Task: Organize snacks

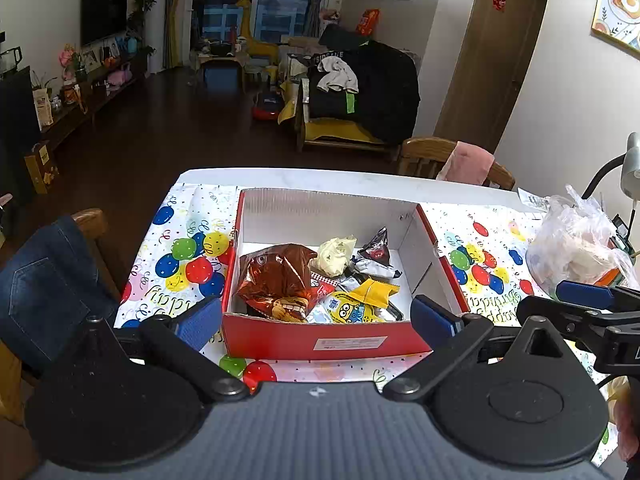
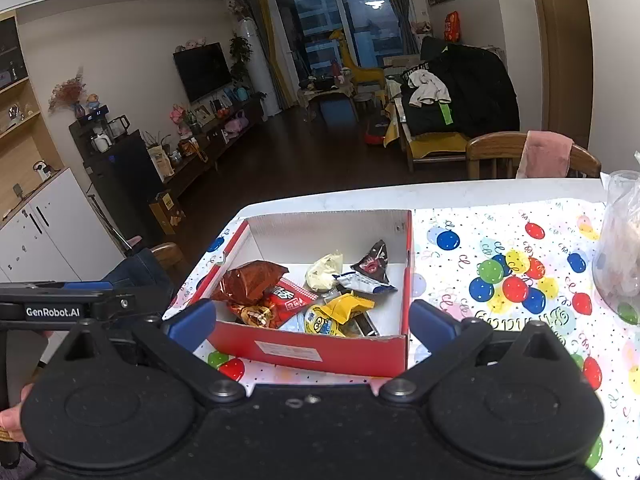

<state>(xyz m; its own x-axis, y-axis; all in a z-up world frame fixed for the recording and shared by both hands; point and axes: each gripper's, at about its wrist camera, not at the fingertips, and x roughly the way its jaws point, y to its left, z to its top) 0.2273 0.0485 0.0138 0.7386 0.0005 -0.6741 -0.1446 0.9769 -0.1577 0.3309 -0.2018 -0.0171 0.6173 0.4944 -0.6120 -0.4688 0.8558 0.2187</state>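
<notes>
A red cardboard box (image 1: 320, 338) (image 2: 304, 350) with a white inside stands on the balloon-print tablecloth (image 1: 180, 256) (image 2: 512, 276). It holds several snacks: a brown foil bag (image 1: 276, 280) (image 2: 250, 280), a red packet (image 2: 286, 298), a yellow minion packet (image 1: 352, 306) (image 2: 324, 320), a cream wrapped ball (image 1: 334, 256) (image 2: 324, 270) and a dark triangular packet (image 1: 376, 252) (image 2: 374, 262). My left gripper (image 1: 316, 320) is open and empty, just short of the box's near wall. My right gripper (image 2: 312, 320) is open and empty, also before the near wall.
A clear plastic bag (image 1: 576, 244) (image 2: 620, 252) with pale contents lies at the table's right. Wooden chairs stand beyond the far edge (image 1: 436, 156) (image 2: 520, 152) and at the left, one draped with jeans (image 1: 48, 280). The right gripper's body (image 1: 588, 312) shows in the left wrist view.
</notes>
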